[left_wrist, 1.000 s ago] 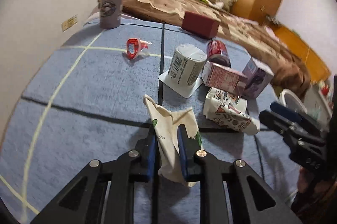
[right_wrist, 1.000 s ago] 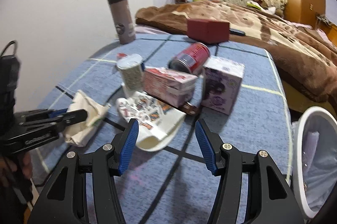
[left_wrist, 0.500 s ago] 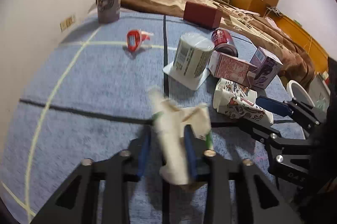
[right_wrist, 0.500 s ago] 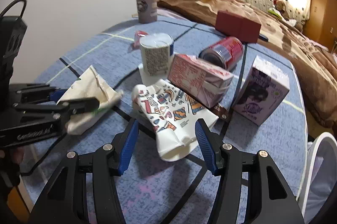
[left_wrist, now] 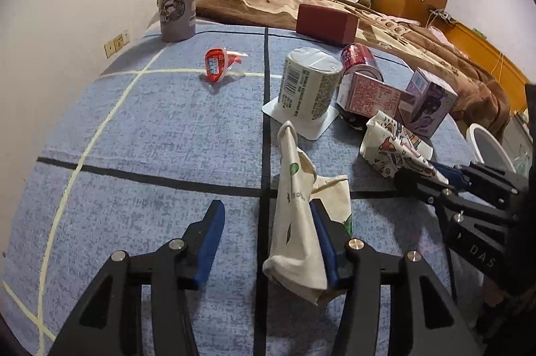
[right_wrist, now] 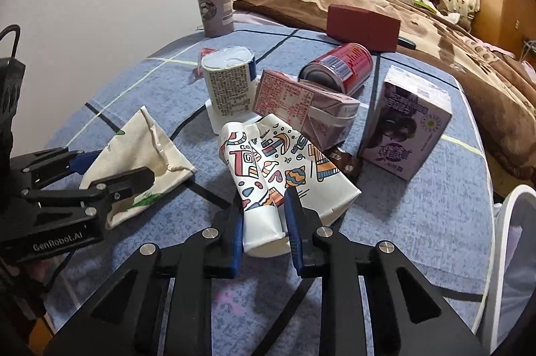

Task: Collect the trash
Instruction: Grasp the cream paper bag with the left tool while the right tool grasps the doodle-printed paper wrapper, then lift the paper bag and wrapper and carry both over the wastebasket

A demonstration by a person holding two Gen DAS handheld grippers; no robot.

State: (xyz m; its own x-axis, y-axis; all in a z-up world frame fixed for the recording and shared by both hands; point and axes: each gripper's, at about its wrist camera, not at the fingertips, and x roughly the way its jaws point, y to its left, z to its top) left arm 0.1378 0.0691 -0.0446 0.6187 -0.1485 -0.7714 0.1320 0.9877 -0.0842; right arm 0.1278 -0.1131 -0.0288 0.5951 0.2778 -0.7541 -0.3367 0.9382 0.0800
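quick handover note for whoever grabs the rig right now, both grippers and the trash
Left gripper: open, cream bag between its fingers, touching only the right one; not clamped.
Right gripper: closed around the rim end of the crushed patterned cup, which is not yet lifted.
Still on the blue cloth: upturned yogurt cup, pink carton, red can, purple carton, small red wrapper.
White bin sits off the table's right edge.
Done: nothing visibly binned. Left: lift the cup, drop it in the bin, then clear the rest.
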